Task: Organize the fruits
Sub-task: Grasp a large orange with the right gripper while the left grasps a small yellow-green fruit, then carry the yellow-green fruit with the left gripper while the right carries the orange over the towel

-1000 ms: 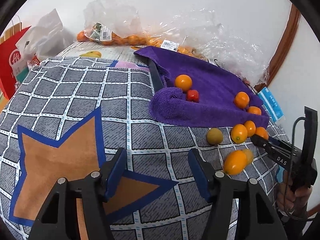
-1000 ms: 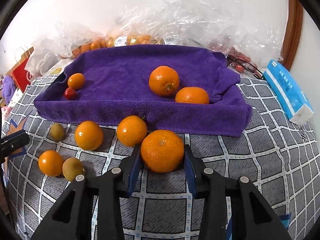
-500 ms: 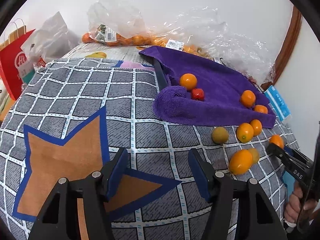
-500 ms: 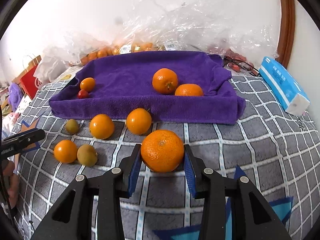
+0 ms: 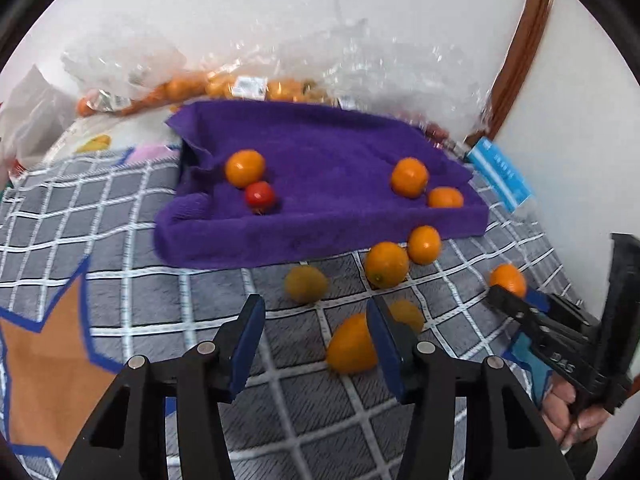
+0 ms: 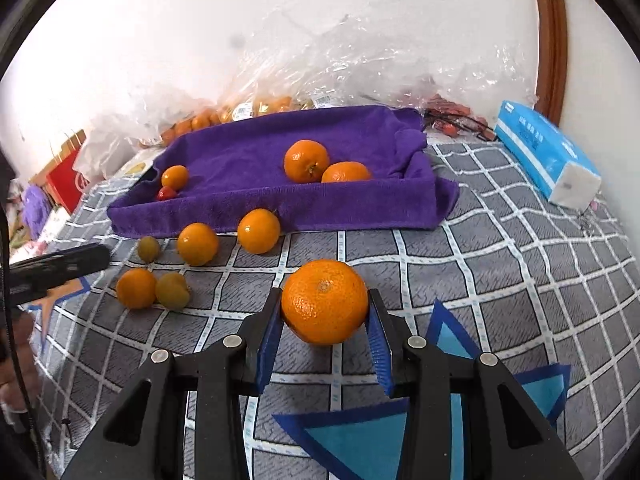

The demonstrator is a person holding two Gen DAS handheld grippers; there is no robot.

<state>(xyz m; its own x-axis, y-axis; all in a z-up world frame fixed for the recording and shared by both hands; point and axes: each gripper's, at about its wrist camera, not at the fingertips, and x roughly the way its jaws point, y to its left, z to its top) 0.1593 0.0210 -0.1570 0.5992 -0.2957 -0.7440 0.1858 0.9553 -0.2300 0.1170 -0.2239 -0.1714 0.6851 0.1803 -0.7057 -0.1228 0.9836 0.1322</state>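
Observation:
A purple towel tray (image 5: 320,236) holds two small oranges, one more orange (image 5: 245,168) and a red tomato (image 5: 260,196). Several loose fruits lie on the checked cloth in front of it. My left gripper (image 5: 316,336) hovers over them with its jaws closing. An orange fruit (image 5: 350,348) lies just inside its right finger, and the left pad stands well clear of it. A yellow-green fruit (image 5: 306,283) sits just beyond. My right gripper (image 6: 324,312) is shut on a large orange (image 6: 324,302), raised over the cloth in front of the tray (image 6: 280,216).
Clear plastic bags (image 6: 320,80) with more oranges lie along the wall behind the tray. A blue tissue pack (image 6: 544,160) sits at the right, a red paper bag (image 6: 66,184) at the left. A hand (image 5: 568,412) holds the right gripper's handle.
My left gripper has swung right, from the star patch to the loose fruits, and its jaws have narrowed. My right gripper has drawn back from the tray with the large orange.

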